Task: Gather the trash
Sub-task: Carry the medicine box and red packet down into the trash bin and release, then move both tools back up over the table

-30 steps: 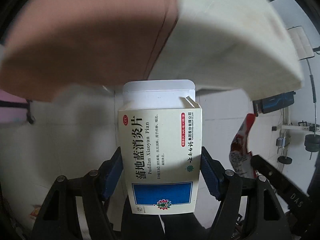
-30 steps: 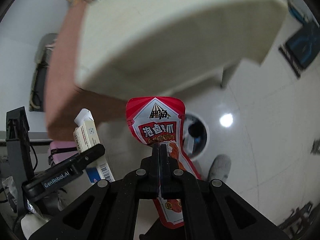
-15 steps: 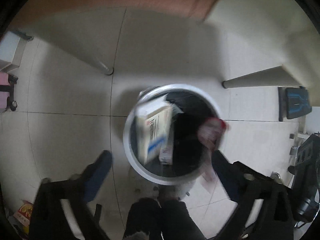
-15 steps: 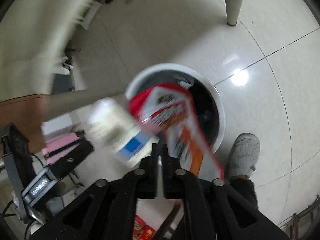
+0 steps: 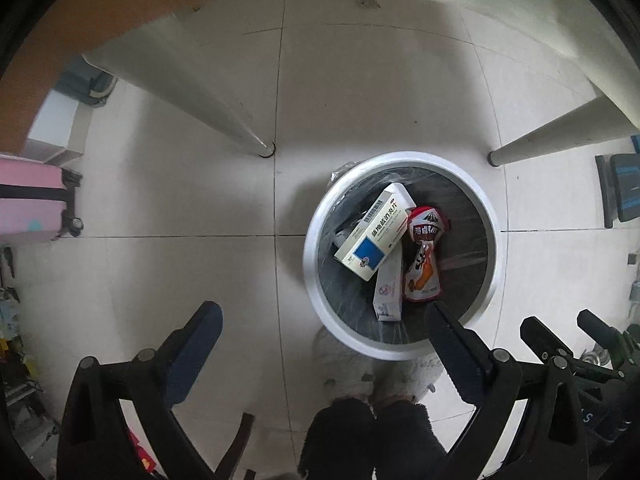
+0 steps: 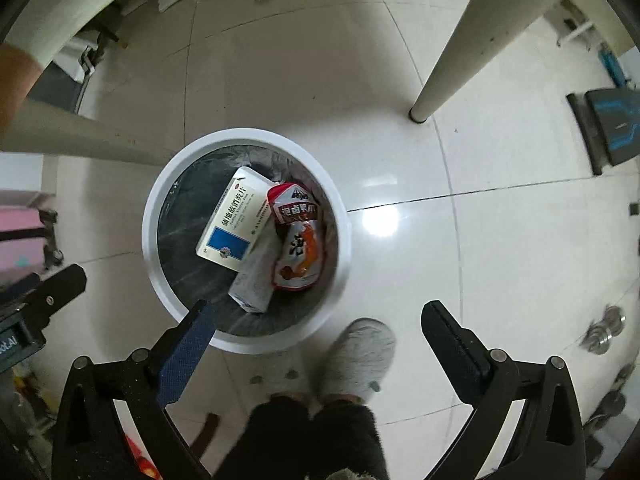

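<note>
A round white trash bin point(image 5: 316, 280) with a black liner stands on the tiled floor, also in the right wrist view point(image 6: 154, 216). Inside lie a cream medicine box point(image 5: 374, 232) point(image 6: 232, 224), a red snack packet point(image 5: 424, 256) point(image 6: 298, 236) and a second white box point(image 5: 389, 286) point(image 6: 254, 280). My left gripper point(image 5: 322, 316) is open and empty, high above the bin's near left side. My right gripper point(image 6: 318, 312) is open and empty above the bin's near right rim.
Cream table legs point(image 5: 224, 116) point(image 5: 560, 136) point(image 6: 452, 72) stand beyond the bin. A pink suitcase point(image 5: 28, 200) is at the left. The person's grey slippers point(image 6: 356, 356) and dark trouser legs point(image 5: 372, 436) are just below the bin. A black and blue device point(image 6: 608, 128) lies at the right.
Both grippers tipped down over the bin and opened. The medicine box left my left gripper and the red packet left my right gripper. Both now lie in the bin.
</note>
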Tool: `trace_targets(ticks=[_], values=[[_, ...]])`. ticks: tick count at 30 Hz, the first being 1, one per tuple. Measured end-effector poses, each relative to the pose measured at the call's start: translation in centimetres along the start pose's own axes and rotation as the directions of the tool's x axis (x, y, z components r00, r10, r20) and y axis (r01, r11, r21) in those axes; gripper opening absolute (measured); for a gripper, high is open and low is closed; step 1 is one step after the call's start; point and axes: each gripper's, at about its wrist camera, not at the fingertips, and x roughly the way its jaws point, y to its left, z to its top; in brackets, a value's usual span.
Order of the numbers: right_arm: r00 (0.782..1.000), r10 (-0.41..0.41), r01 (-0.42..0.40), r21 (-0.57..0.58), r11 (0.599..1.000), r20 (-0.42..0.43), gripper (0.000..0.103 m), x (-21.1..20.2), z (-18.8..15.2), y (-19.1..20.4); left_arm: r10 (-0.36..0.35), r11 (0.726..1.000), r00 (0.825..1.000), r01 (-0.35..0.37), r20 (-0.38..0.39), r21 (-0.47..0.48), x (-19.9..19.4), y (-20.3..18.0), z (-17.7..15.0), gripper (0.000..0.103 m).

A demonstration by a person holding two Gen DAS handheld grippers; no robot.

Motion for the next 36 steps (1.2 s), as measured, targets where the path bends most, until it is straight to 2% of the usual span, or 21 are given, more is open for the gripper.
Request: trace_targets(ticks=[8,13,22,29,36], values=[[1.000,0.005,-0.005,0.005,1.000,0.020,0.103,-4.7,-1.2,-0.3,0.014,1.000,1.000,-0.014,0.012,0.012,-2.8,-0.2,-1.8,0.103],[0.999,-0.005,0.005,-0.008,1.000,0.050,0.103,-9.0,-2.2,-0.2,0.006,1.000,1.000,-0.006,0.010,0.004,-6.4,0.1,-3.1,0.103],[0.997,0.011,-0.011,-0.005,1.000,0.082,0.103,-19.8,-4.5,-0.2,-0.013,0.999,0.999,0.011,0.043,0.044,-15.6,0.5,-5.6,0.103],[0.993,0.022,-0.020,-0.013,1.000,0.116,0.103,-28.5,-6.5,0.7,-0.026,0.998,0.994,0.020,0.103,0.054,-22.9,1.4,-6.8,0.103],[0.985,0.089,-0.091,0.012,0.996,0.147,0.103,-37.0,-7.0,1.6,-0.033,0.999,0.984,0.026,0.174,0.046,-30.8,2.5,-6.9,0.103]])
